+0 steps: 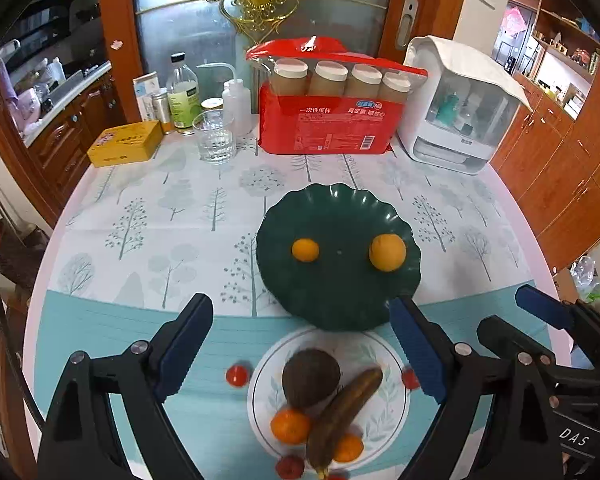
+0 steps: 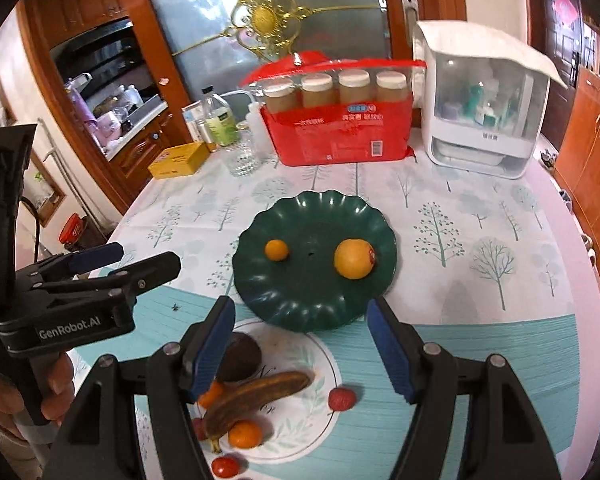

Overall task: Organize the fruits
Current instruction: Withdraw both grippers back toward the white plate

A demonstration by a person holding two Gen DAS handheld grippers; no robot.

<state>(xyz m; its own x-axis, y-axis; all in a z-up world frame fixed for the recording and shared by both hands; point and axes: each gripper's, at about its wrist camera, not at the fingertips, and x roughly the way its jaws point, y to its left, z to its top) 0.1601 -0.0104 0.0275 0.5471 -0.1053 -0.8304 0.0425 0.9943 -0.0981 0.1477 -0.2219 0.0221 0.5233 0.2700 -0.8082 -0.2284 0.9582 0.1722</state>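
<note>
Fruit lies on two dishes on the tree-patterned tablecloth [image 1: 172, 216]. Far dish: a dark green scalloped plastic plate [image 1: 332, 208] carrying a small orange mandarin [image 1: 305, 250] at left and a larger yellow-orange citrus [image 1: 387, 253] at right, well apart. Near dish: a white round plate with leaf print [image 1: 384, 412] holding a dark brown round fruit [image 1: 310, 376], an overripe brown banana [image 1: 344, 412] lying across two orange mandarins [image 1: 290, 425]. Small red fruits [image 1: 236, 375] lie on the cloth beside this plate. Left gripper [image 1: 300, 344]: jaws wide apart above the near plate, holding and touching nothing. Right gripper [image 2: 300, 344]: jaws likewise apart, empty, raised over the gap between the plates.
</note>
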